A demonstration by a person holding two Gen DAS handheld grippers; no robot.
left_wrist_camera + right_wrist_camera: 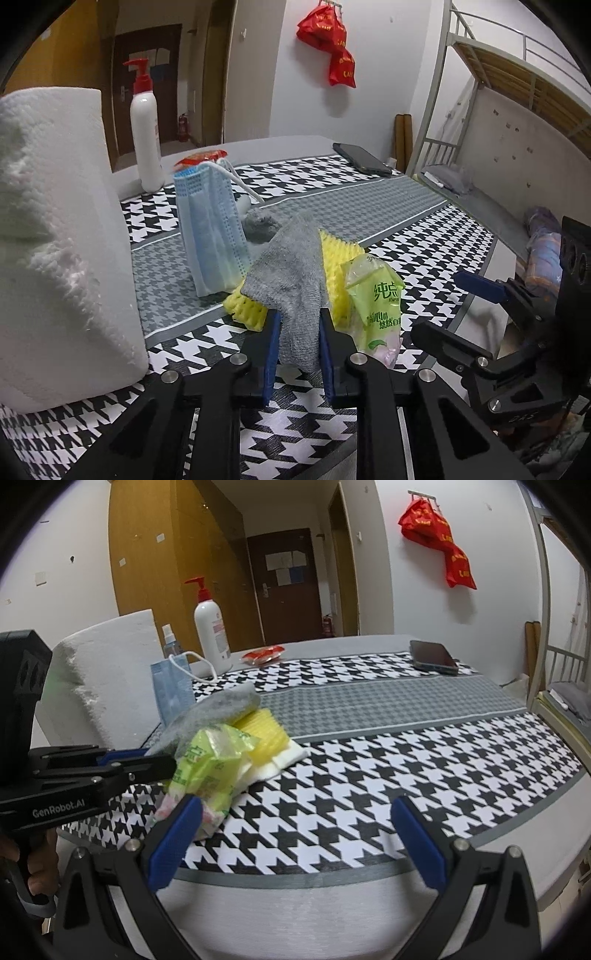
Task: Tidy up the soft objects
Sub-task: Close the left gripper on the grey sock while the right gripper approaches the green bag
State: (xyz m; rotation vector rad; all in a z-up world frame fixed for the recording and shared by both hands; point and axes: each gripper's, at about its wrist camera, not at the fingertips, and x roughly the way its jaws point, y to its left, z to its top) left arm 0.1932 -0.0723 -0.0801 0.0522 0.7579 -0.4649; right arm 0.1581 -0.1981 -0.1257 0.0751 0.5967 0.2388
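Left wrist view: my left gripper (pixel 297 350) is clamped on the grey cloth (pixel 291 273), its blue pads pinching the lower end while the rest drapes up and over the yellow sponge (pixel 338 273). Just to the right of the cloth a green tissue pack (pixel 373 299) leans against the sponge. To my left stands the paper roll (pixel 55 240), tall and close. Behind the sponge a blue mask (pixel 210 229) stands on edge, and a second grey cloth (pixel 260 225) lies beside it. Farther back are the pump bottle (pixel 147 140) and a phone (pixel 362 158) on the houndstooth tablecloth (pixel 424 258).

Right wrist view: my right gripper (pixel 295 834) is spread wide with nothing between its fingers, hovering over the near table edge. Its left finger sits just in front of the tissue pack (pixel 207 764); the pile lies to the left.
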